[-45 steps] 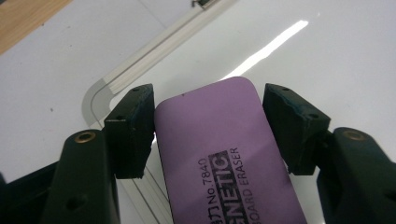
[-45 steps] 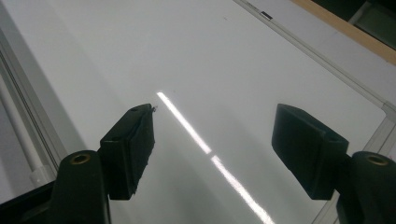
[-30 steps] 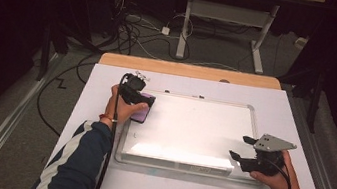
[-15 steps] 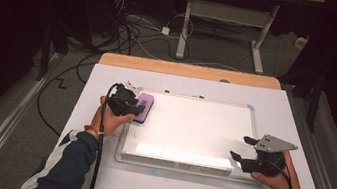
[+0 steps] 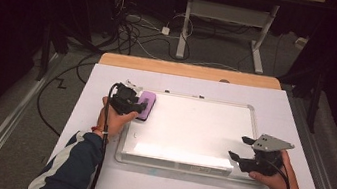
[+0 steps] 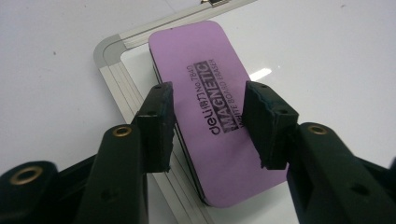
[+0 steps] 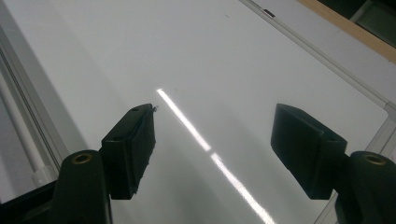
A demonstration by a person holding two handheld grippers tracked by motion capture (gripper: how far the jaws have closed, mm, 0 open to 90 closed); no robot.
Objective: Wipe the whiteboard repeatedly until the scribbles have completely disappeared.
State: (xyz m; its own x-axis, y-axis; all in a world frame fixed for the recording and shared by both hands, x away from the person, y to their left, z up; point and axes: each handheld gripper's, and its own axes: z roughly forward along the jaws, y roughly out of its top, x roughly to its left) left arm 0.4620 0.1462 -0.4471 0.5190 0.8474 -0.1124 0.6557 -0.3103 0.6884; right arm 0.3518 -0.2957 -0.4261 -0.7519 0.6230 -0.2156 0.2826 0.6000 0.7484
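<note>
A purple magnetic whiteboard eraser point(image 5: 145, 105) point(image 6: 219, 107) lies flat on the far left corner of a white whiteboard point(image 5: 191, 128) point(image 6: 327, 46). My left gripper point(image 5: 127, 102) point(image 6: 208, 93) is open just left of it, its jaws standing over the eraser's near end without closing on it. My right gripper point(image 5: 238, 147) point(image 7: 215, 116) hovers open over the near right part of the whiteboard point(image 7: 210, 56), with nothing between its jaws. The board's surface looks clean, with a glare streak.
The whiteboard rests on a white table top point(image 5: 108, 80) with a wooden strip point(image 5: 190, 71) along the far edge. Beyond the table, cables point(image 5: 135, 34) lie on the floor and a desk frame point(image 5: 224, 12) stands in the dark.
My left gripper has drawn back to the left off the eraser, which stays on the board's corner. The right gripper has held still.
</note>
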